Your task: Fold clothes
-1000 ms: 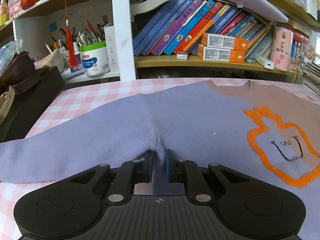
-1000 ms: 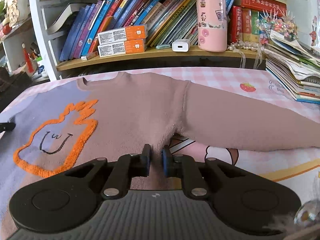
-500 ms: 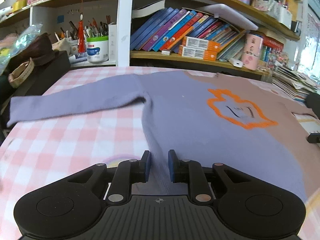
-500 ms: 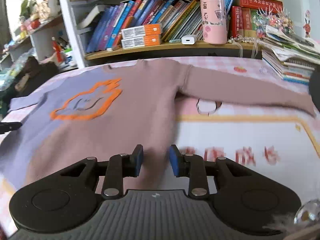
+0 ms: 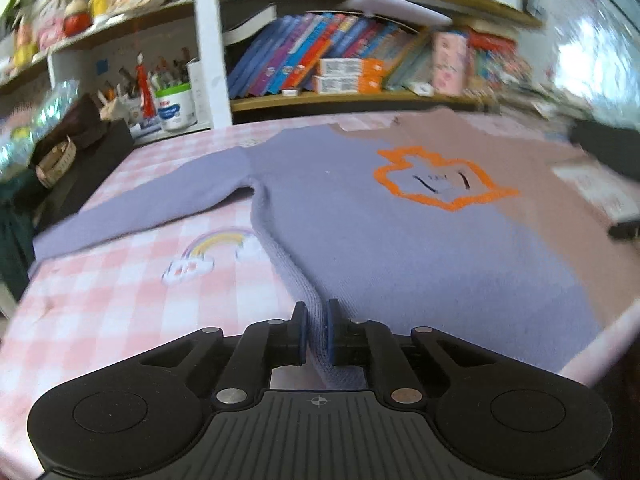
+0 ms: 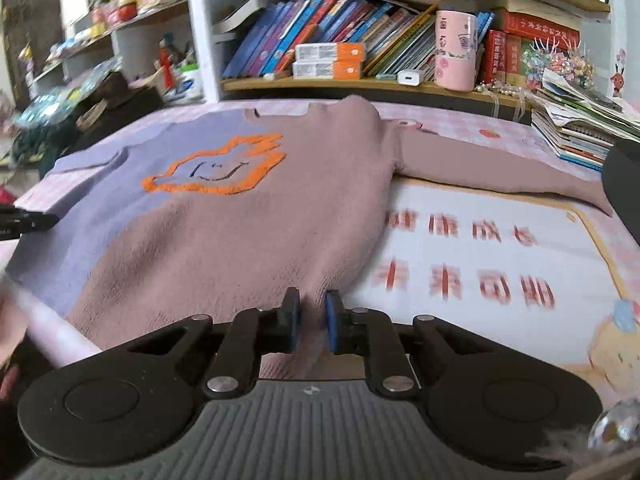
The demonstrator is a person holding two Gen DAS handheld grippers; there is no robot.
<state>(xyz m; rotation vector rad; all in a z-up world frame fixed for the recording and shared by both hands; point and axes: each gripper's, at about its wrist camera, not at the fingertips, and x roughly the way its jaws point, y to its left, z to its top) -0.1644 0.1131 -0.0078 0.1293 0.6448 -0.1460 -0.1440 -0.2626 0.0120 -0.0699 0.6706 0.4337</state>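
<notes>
Left tongs (image 5: 317,330) are clamped on the lavender hem corner of the sweater (image 5: 400,240), and right tongs (image 6: 311,322) pinch its brown hem corner. Both grips have shifted from the armpits a second ago down to the hem. Beyond them the sweater lies flat on the bench (image 5: 120,300) toward the bookshelf (image 6: 360,84), so the bottom-up fold likely begins.

Both grippers low at the sweater's hem

The left gripper (image 5: 318,330) pinches the sweater (image 5: 400,240) at its near lavender corner; the right gripper (image 6: 313,320) clamps the near brown corner, jaws nearly closed.
</notes>
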